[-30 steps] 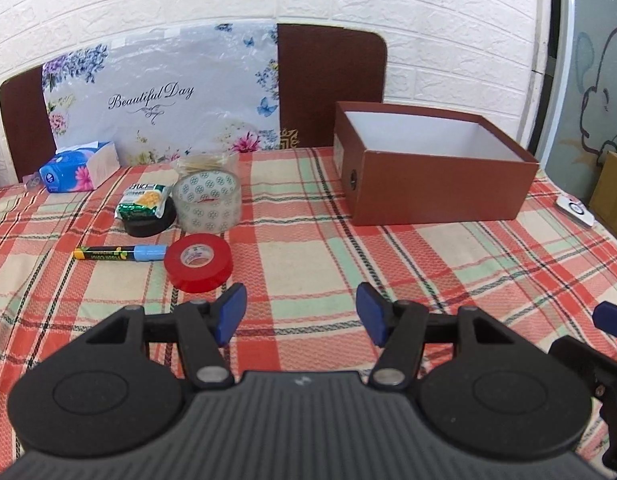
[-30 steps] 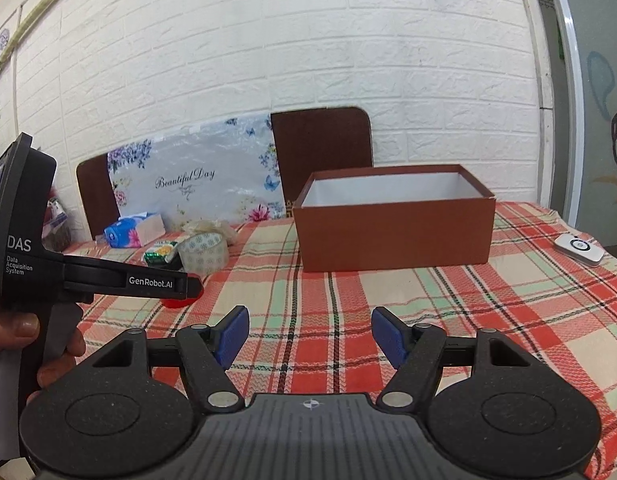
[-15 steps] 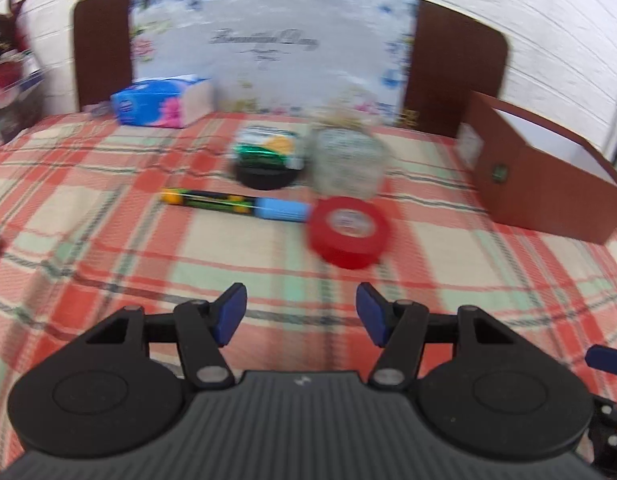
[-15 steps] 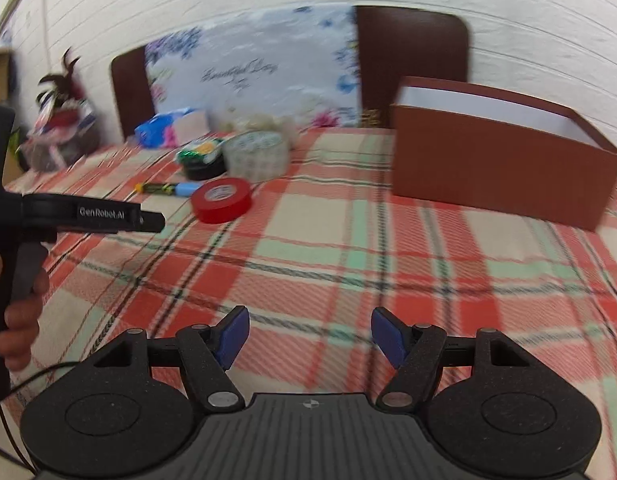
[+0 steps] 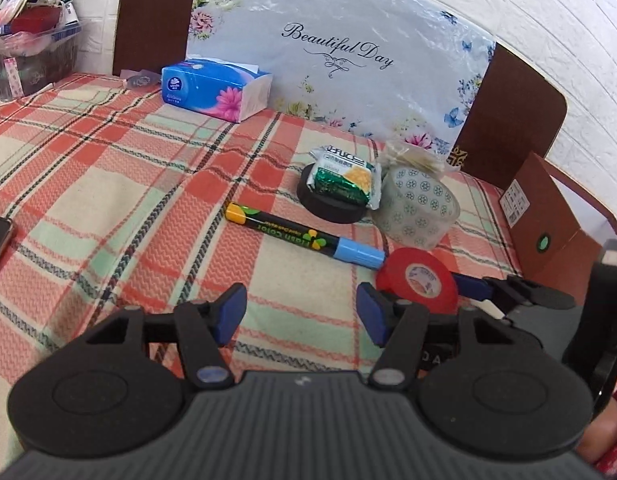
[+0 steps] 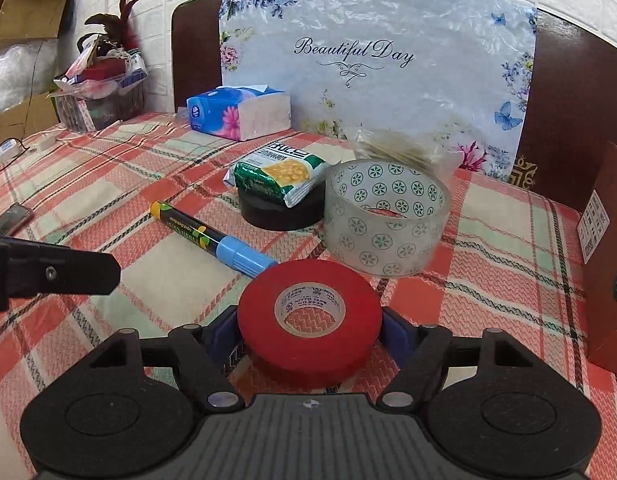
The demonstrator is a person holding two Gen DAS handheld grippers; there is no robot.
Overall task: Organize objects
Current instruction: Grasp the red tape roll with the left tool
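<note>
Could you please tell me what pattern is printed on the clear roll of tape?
Small dark-green flower-like rosettes repeat around the clear tape roll; the right wrist view shows them best.

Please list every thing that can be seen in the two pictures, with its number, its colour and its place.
red tape roll: 1, red, on the tablecloth between the right gripper's fingers
clear tape roll: 1, transparent, green pattern, behind the red roll
black tape roll: 1, black, left of the clear roll
snack packet: 1, green and yellow, on the black roll
marker: 1, black, blue cap, left of the red roll
tissue pack: 1, blue, far left
brown box: 1, brown, right
phone: 1, dark, left edge
left gripper: open, empty
right gripper: open around the red roll
</note>
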